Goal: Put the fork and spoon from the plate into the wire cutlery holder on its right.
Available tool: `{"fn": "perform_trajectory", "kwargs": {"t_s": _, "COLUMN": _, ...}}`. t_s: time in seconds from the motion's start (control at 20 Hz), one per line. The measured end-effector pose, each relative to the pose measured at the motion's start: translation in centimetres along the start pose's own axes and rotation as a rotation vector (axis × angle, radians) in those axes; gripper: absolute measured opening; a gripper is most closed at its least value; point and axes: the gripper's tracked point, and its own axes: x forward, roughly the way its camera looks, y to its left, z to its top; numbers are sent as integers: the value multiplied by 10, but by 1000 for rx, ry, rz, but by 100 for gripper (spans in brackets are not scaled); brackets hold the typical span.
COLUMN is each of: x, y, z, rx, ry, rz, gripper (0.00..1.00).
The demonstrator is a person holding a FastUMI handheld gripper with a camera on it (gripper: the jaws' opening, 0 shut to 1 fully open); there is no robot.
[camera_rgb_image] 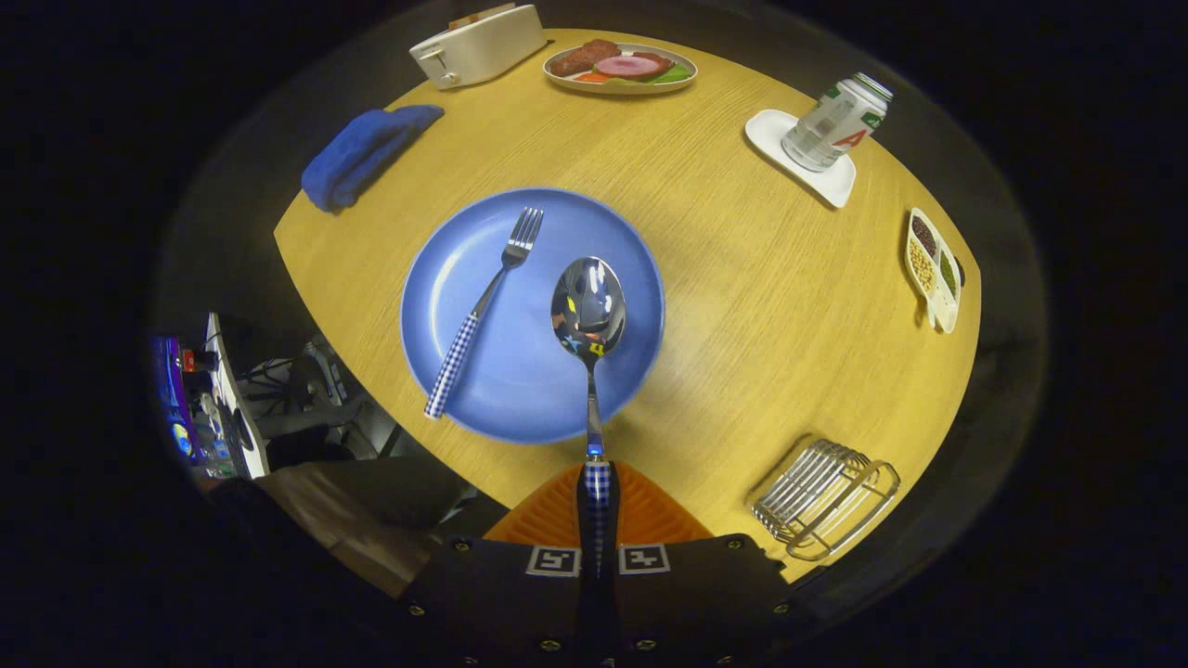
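My gripper (597, 501) is shut on the checked handle of the spoon (588, 311), which sticks out ahead of the fingers, lifted above the blue plate (538, 390). Its shiny bowl hangs over the plate's right half. The fork (483, 311) with a checked handle lies on the plate's left half, tines pointing away from me. The wire cutlery holder (821, 499) stands on the table to the right of the fingers, near the table's edge.
On the round wooden table (742, 306): a blue cloth (364, 153) at far left, a white toaster (478, 44), a plate of food (620, 67), a can (835, 121) on a white coaster, and a divided snack dish (933, 269) at right.
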Motion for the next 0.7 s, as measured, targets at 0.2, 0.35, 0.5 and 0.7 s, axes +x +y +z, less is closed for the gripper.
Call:
{"fn": "perform_trajectory", "kwargs": {"t_s": 0.2, "x": -42, "y": -22, "z": -53, "rx": 4, "ry": 32, "rz": 46, "gripper": 1}}
{"fn": "perform_trajectory", "kwargs": {"t_s": 0.35, "x": -64, "y": -50, "z": -84, "rx": 69, "ry": 30, "rz": 45, "gripper": 1}}
{"fn": "perform_trajectory", "kwargs": {"t_s": 0.5, "x": -76, "y": -86, "z": -112, "rx": 120, "ry": 46, "rz": 1, "gripper": 1}}
{"fn": "perform_trajectory", "kwargs": {"t_s": 0.7, "x": -85, "y": -124, "z": -140, "rx": 165, "ry": 82, "rz": -15, "gripper": 1}}
